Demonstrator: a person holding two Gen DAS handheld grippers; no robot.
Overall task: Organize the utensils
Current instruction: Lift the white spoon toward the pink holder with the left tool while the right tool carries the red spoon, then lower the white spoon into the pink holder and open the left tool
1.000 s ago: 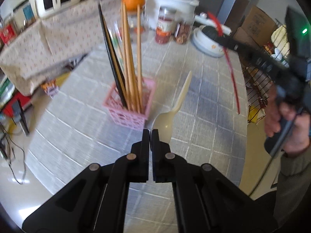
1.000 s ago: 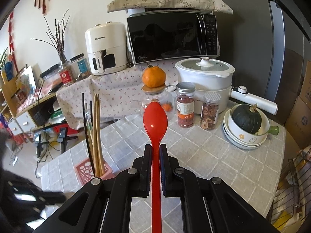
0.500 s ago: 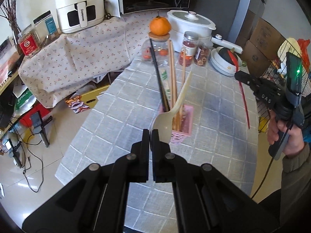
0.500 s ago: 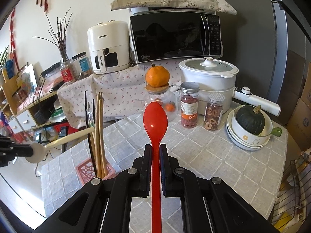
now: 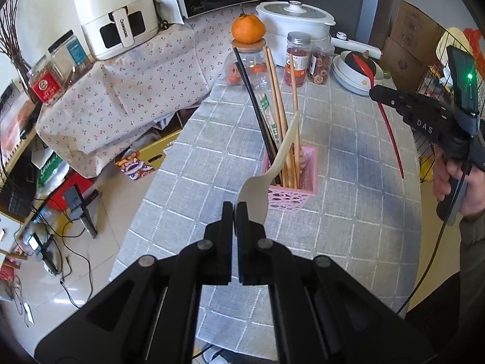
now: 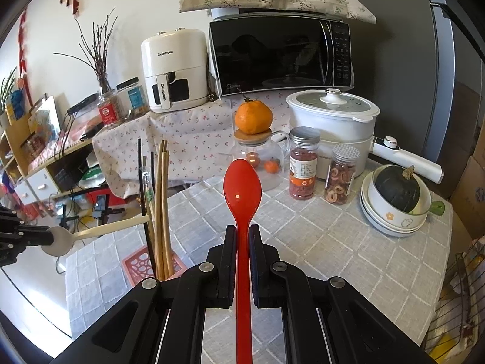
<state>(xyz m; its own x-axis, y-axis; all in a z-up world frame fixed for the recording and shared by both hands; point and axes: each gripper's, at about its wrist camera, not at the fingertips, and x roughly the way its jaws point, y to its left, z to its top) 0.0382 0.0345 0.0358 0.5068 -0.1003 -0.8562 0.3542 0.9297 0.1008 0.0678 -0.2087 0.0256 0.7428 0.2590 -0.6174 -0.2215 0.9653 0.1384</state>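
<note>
Your left tool (image 5: 235,209) is clenched on the bowl of the cream spoon (image 5: 274,163), gripping it by the rim. The spoon's handle points away from you and up, crossing in front of the chopsticks (image 5: 279,112) in the left wrist view; whether it touches them you cannot tell. The chopsticks, one black and several wooden, stand upright in the pink basket (image 5: 298,189), which sits near the left edge of the surface (image 5: 348,212), about halfway along it. In the right wrist view the same tool (image 6: 50,238) comes in from the left with the spoon (image 6: 100,230) held almost level, its handle tip reaching the chopsticks (image 6: 159,212) above the basket (image 6: 139,265).

To the right, your right tool (image 6: 242,236) is clamped on the handle of the red spoon (image 6: 242,194), bowl pointing forward and up, handle running back between the pads. It hangs over the middle of the surface (image 6: 333,242), well apart from the basket. From the left wrist view you see that tool (image 5: 374,93) at the right edge, your hand (image 5: 454,188) around its grip, the red spoon (image 5: 389,127) slanting down from it.

Along the far edge stand a glass jar (image 6: 257,157) with an orange (image 6: 253,116) on its lid, two snack jars (image 6: 303,163), a white pot (image 6: 330,121) and stacked bowls (image 6: 391,215) holding a squash (image 6: 397,189).
</note>
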